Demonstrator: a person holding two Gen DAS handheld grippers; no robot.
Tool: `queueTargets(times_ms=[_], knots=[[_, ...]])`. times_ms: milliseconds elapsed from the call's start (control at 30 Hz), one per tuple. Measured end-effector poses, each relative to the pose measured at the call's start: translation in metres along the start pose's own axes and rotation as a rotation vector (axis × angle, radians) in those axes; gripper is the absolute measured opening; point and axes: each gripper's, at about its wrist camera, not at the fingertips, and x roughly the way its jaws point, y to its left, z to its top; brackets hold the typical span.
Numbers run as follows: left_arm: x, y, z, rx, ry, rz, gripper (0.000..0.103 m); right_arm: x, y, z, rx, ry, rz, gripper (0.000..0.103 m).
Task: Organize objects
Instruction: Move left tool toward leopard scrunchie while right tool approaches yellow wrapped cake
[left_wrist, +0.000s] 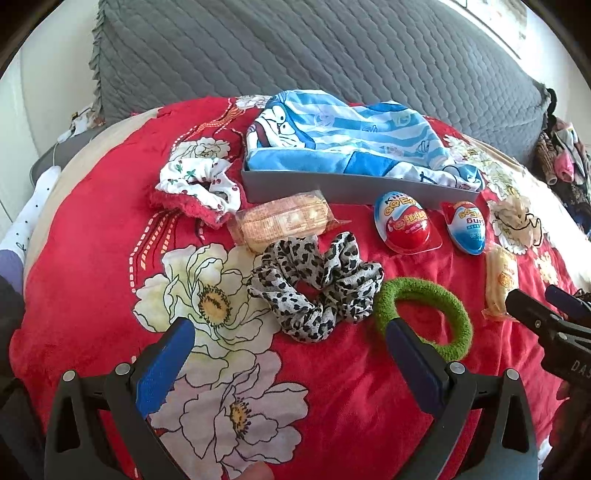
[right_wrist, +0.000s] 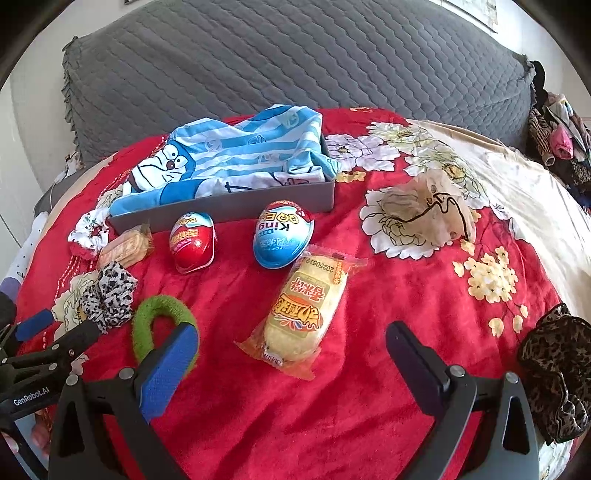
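Red floral blanket (left_wrist: 332, 369), fuzzy green scrunchie (left_wrist: 424, 317)

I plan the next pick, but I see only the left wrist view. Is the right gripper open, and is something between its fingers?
Observer: The right gripper is open and holds nothing; the yellow cake in a clear plastic wrapper lies ahead of its fingers.
Operator: Is anything further right of that cake?
Observer: A dark brown leopard-print fabric scrunchie lies near the right edge of the red flowered blanket.
Operator: Which end of the cake is far?
Observer: The end with the printed date, close to the blue egg-shaped plastic capsule.
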Motion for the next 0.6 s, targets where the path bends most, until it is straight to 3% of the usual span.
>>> queueTargets(times_ms=[600], knots=[[0.0054, 0.0067, 0.0018, -0.04, 0.006, 0.013, 0.103, 0.0076, 0.0028, 0.0038, -0.019, 0.009, -0.014, 0.102]])
